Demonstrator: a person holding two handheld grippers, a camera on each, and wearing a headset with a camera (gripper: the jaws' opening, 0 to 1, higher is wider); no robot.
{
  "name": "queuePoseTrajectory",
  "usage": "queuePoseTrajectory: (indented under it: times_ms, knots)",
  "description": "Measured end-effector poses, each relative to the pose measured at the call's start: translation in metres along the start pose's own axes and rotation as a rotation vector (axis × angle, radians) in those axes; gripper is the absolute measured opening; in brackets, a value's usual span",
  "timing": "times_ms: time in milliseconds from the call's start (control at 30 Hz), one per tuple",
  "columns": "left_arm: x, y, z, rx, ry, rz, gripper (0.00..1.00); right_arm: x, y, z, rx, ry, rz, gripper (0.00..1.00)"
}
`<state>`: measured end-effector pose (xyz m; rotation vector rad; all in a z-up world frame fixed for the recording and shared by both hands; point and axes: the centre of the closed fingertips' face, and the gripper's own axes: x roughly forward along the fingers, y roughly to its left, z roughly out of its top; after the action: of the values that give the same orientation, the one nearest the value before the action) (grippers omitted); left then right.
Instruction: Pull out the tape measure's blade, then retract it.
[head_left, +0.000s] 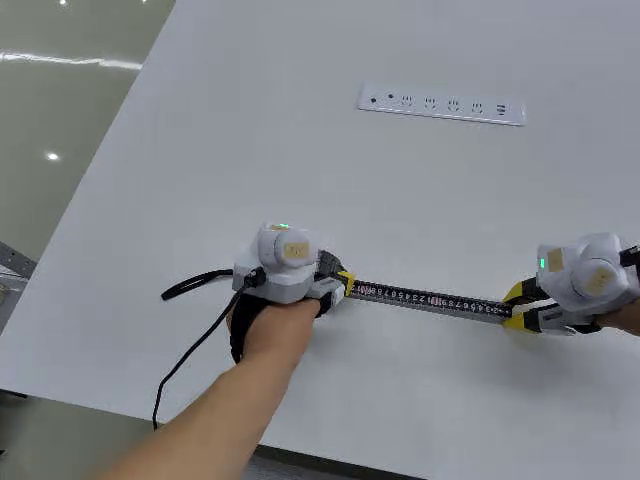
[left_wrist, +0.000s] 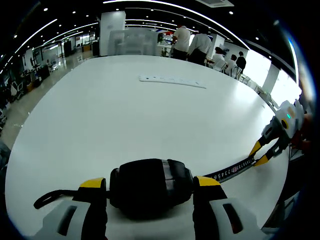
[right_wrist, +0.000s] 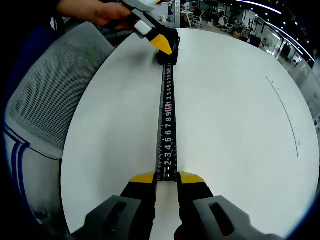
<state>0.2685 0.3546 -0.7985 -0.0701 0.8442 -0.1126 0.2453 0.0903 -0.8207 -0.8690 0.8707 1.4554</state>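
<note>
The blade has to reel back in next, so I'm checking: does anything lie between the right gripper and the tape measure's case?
Nothing visible does. The blade runs straight over bare table from the right gripper to the case in the left gripper; the power strip lies well aside.

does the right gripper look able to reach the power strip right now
Probably not yet: the right gripper is shut on the blade, with the left gripper holding the case. Nothing stands between it and the power strip, though.
</note>
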Motion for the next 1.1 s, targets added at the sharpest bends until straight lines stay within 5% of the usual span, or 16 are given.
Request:
queuePoseTrajectory:
  times_ms: [767, 1100]
  knots:
    - [0.001, 0.000, 0.001, 0.015, -0.053, 0.005, 0.61, 0.000, 0.000, 0.001, 0.000, 0.001, 0.002, 0.12]
    - [0.000, 0.000, 0.001, 0.023, -0.059, -0.006, 0.60, 0.005, -0.001, 0.014, -0.001, -0.017, 0.009, 0.12]
